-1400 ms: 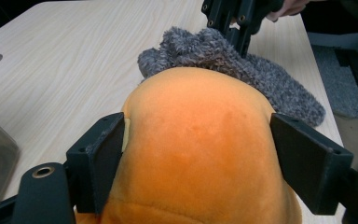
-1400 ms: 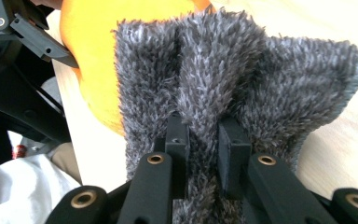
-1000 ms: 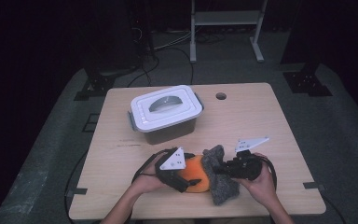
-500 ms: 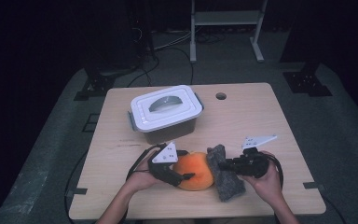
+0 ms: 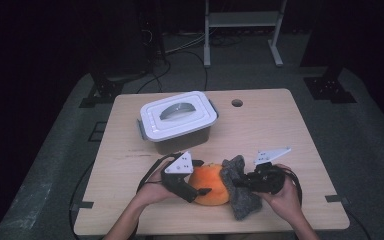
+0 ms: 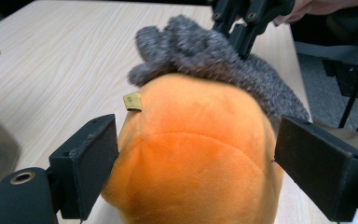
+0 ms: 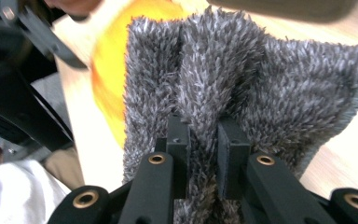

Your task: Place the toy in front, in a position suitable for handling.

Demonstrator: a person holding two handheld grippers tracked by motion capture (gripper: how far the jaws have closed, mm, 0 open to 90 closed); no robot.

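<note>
Near the table's front edge, right gripper [image 5: 237, 181] clamps grey cloth [image 5: 240, 192] against orange plush toy [image 5: 211, 184]; left gripper [image 5: 200, 192], jaws just widened, straddles toy unpressed. Wiping appears unfinished.

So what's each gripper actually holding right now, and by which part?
The right gripper is pinched on a raised fold of the grey shaggy cloth. The left gripper straddles the orange plush; its jaws have just been opening, with only the left pad touching its side.
</note>
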